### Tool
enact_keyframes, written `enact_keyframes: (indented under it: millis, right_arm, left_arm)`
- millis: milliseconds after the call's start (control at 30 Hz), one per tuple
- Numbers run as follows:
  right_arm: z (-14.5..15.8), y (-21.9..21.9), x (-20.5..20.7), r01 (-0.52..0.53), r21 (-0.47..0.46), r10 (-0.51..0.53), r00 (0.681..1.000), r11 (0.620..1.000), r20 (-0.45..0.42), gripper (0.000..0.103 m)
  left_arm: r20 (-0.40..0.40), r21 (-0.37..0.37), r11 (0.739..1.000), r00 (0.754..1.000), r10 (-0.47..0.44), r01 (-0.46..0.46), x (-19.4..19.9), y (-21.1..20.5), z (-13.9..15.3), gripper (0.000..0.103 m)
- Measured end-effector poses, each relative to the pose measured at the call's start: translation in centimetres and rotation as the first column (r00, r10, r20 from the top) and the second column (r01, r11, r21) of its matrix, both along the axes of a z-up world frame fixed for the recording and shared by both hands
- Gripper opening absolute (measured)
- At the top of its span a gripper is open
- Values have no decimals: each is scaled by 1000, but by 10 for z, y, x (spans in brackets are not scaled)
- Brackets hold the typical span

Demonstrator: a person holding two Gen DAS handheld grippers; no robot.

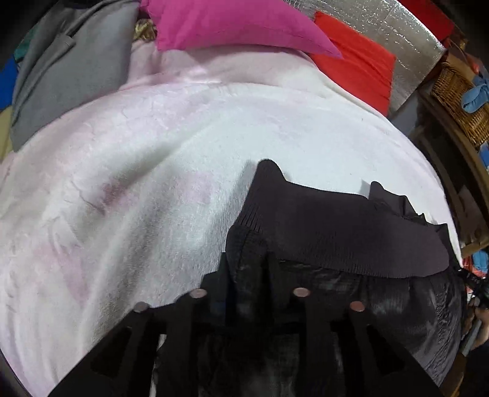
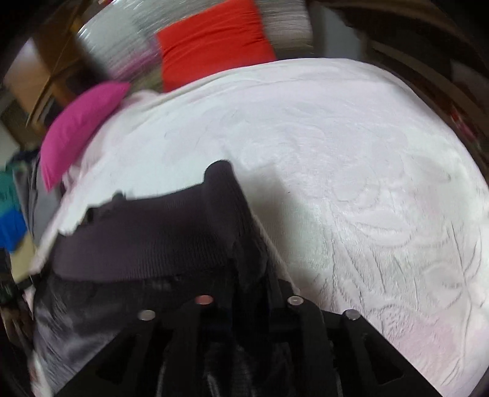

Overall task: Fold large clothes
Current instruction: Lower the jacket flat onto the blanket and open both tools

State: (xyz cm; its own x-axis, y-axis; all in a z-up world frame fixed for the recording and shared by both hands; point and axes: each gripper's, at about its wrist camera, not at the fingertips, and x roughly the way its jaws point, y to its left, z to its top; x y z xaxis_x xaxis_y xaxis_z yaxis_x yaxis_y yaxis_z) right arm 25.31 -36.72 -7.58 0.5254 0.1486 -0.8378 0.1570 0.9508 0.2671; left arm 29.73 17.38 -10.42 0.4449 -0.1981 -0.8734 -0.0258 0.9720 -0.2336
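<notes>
A dark jacket with a ribbed knit hem (image 1: 336,232) hangs between my two grippers above the white bed blanket (image 1: 183,152). My left gripper (image 1: 247,262) is shut on the jacket's left corner, the ribbed band stretching off to the right. In the right wrist view the same ribbed hem (image 2: 146,238) runs left from my right gripper (image 2: 250,265), which is shut on the jacket's other corner. Shiny dark fabric (image 2: 91,311) hangs below the hem. The right wrist view is blurred.
A pink pillow (image 1: 232,24) and a red pillow (image 1: 360,67) lie at the head of the bed against a silver foil panel (image 1: 406,39). Grey clothes (image 1: 70,70) are piled at the left. A wicker basket (image 1: 458,91) stands on shelves at the right.
</notes>
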Motion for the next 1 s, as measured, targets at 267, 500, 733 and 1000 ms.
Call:
enact_keyframes:
  millis: [267, 500, 733, 1000]
  right_arm:
    - [74, 34, -85, 25, -89, -8, 983, 996, 182, 69]
    - [62, 126, -155, -3, -55, 18, 963, 998, 269, 82]
    - [-2, 183, -157, 2, -189, 37, 979, 982, 201, 83]
    - [-11, 181, -151, 21, -219, 14, 988, 975, 157, 87]
  left_arm:
    - [235, 86, 984, 963, 131, -155, -88, -1, 83, 61]
    - [302, 119, 991, 953, 30, -69, -184, -86, 78, 63]
    - [193, 209, 978, 981, -28, -14, -199, -123, 30, 63]
    - [177, 218, 976, 983, -39, 0, -199, -122, 29, 65]
